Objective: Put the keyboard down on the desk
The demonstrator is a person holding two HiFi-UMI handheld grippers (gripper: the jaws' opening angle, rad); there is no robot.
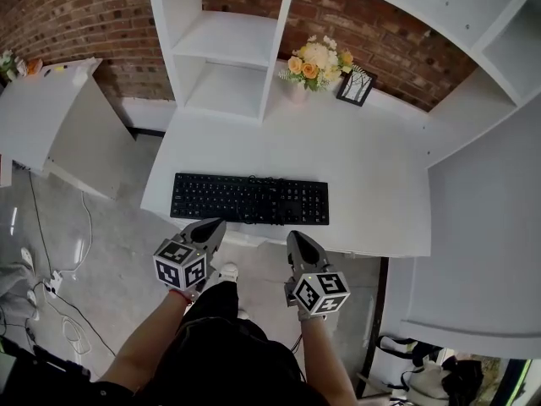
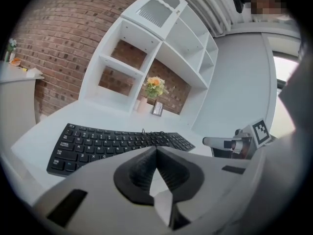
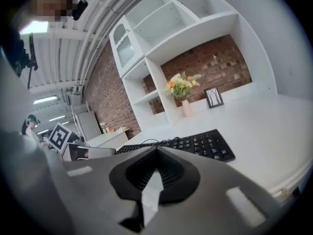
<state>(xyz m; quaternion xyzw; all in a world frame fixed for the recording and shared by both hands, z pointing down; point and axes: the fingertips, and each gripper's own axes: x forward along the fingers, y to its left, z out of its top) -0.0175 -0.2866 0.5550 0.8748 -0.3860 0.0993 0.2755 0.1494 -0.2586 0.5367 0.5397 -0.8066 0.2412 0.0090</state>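
Both of your grippers had their fingers pressed together with nothing between them. The left gripper (image 1: 213, 224) and the right gripper (image 1: 296, 239) hung just off the front edge of the white counter (image 1: 380, 201), tips pointing toward it. In the left gripper view the dark ribbed fingers (image 2: 139, 173) met at the tip, and in the right gripper view the fingers (image 3: 171, 173) met the same way.

Little writing could be read. The black keyboard (image 1: 249, 200) bore white legends on its keys, too small to make out. The left marker cube (image 1: 180, 265) and the right marker cube (image 1: 321, 293) carried only black-and-white square patterns.

The keyboard lay flat on the counter near its front edge, its long side along that edge, just beyond your fingertips and apart from both pairs of fingers. Your left fingers pointed at its left half, your right fingers at its right half. A thin cable (image 1: 254, 178) looped at its far edge. Farther back stood a bouquet (image 1: 317, 60) of orange and cream flowers with a small black picture frame (image 1: 356, 85) just beside it. Next to them was a white shelf unit (image 1: 224, 41) against a red brick wall (image 1: 406, 49).
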